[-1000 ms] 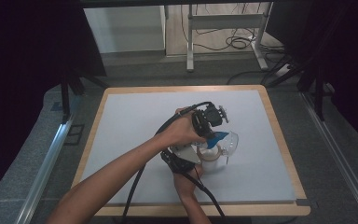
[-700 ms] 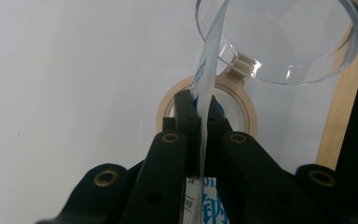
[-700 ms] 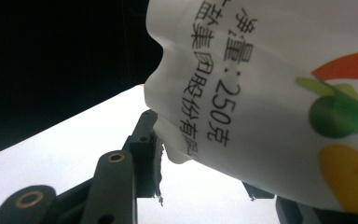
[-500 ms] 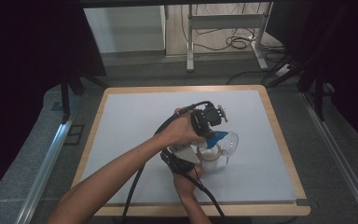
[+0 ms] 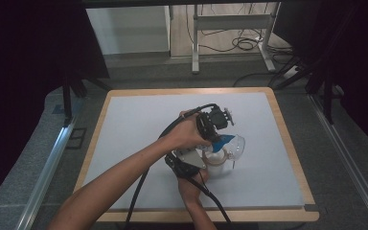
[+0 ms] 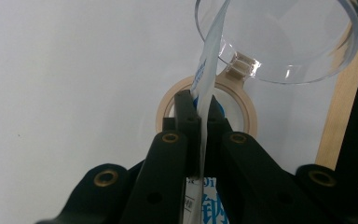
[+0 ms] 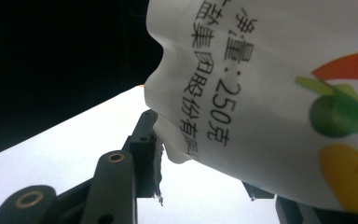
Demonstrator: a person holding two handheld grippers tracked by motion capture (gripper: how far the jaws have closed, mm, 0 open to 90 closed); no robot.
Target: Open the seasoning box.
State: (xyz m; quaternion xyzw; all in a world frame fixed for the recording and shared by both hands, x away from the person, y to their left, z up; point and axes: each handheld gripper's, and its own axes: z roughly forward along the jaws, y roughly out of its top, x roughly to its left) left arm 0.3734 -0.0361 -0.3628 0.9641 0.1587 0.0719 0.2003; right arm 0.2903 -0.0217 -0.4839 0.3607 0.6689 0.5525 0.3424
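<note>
The white printed plastic pouch with blue markings is held over the round container with a tan rim, which stands on the light grey table mat, right of centre and toward the near edge. The clear hinged lid stands open behind it. The left gripper has its jaws closed flat on the upper edge of the pouch. The right gripper has its jaws on either side of the lower bulge of the pouch; whether they press it cannot be told.

Handling, as a judgement: the pouch is soft, smooth film and likely slippery; its loose contents shift and sag. Take hold at the flat sealed edge, where the film is doubled and stiffest. Support the body from below, without squeezing. The container looks light and may tip if the pouch pushes against its rim.
</note>
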